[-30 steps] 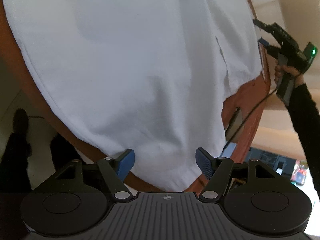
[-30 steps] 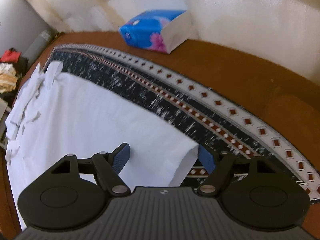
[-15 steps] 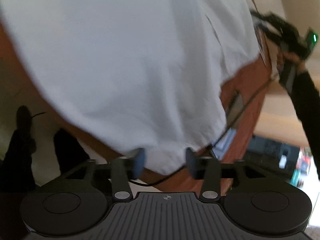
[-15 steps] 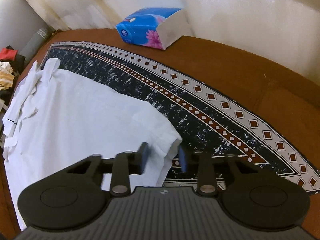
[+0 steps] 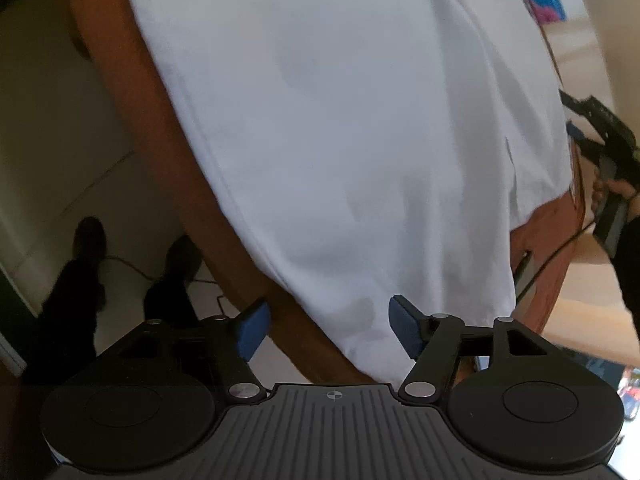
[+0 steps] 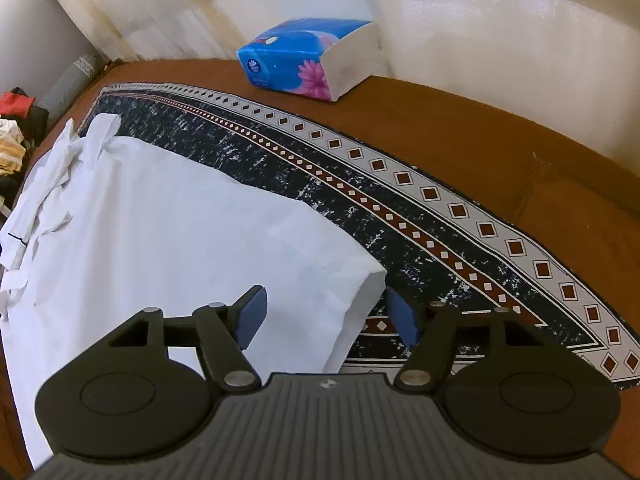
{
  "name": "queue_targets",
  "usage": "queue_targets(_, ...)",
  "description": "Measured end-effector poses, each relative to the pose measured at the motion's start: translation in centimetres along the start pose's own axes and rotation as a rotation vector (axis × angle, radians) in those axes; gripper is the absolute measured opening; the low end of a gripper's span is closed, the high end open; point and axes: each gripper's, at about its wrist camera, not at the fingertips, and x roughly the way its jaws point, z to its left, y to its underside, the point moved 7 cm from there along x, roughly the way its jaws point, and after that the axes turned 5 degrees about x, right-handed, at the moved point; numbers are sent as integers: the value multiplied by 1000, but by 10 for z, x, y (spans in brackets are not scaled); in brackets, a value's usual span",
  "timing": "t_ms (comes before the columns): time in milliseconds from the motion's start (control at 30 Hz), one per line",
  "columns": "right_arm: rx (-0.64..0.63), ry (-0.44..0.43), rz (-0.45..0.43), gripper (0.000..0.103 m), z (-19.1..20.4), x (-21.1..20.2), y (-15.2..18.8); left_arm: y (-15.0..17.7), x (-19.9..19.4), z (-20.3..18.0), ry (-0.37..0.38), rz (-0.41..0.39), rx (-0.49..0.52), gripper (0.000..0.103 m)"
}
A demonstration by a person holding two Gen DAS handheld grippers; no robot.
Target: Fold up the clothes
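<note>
A white garment lies spread flat over a brown table, one corner reaching the near edge. My left gripper is open, its blue pads on either side of that corner without pinching it. In the right wrist view the same garment rests partly on a patterned runner. Its folded corner sits between the blue pads of my right gripper, which is open. The right gripper also shows at the far right of the left wrist view, held by a hand in a dark sleeve.
A blue tissue box stands at the back of the table near the curtain. A pile of clothes lies off the table's left end. Beyond the near edge are a person's shoes and a cable on the floor.
Both pairs of jaws narrowed around the garment corners half a second ago and now stand wide again. The left view has swung, showing more floor and table edge.
</note>
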Motion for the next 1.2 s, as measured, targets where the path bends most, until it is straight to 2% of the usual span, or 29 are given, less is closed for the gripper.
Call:
queue_targets(33,0,2,-1,71,0,0,0,-1,-4,-6,26,-11,14,68)
queue_targets(67,-1,4,-2,71,1,0,0,-2,-7,-13,49,-23,30,69)
queue_targets(167,-1,8,-4,71,2,1,1,-8,-1,-18,35,-33,48,68)
queue_targets(267,2,8,-2,72,2,1,1,-6,7,-20,54,-26,33,69)
queue_targets(433,8,8,1,72,2,1,0,9,18,-36,102,56,79,69)
queue_targets(500,10,8,3,72,2,1,0,8,24,-40,114,64,93,68)
queue_targets(533,12,8,3,72,2,1,0,8,27,-42,118,67,101,62)
queue_targets(567,13,8,4,72,2,1,0,6,27,-44,125,65,105,48)
queue_targets(633,15,8,5,66,2,0,0,2,29,-50,141,64,108,29)
queue_targets(667,17,10,8,53,1,0,0,1,30,-52,150,66,113,18)
queue_targets(700,24,9,16,25,0,1,-1,0,31,-55,158,67,117,9)
queue_targets(733,45,-5,32,10,-2,1,-1,-1,32,-57,167,69,122,3)
queue_targets(800,102,-43,57,7,-4,-2,-3,-3,20,-56,180,60,130,0)
queue_targets(933,111,-55,49,7,4,-19,-14,-15,-12,-62,223,0,142,0)
queue_targets(1067,146,-121,2,6,25,-48,-41,-37,-52,-66,257,-113,151,0)
queue_targets(1200,134,-196,-61,5,64,-78,-79,-58,-93,-59,288,-242,134,0)
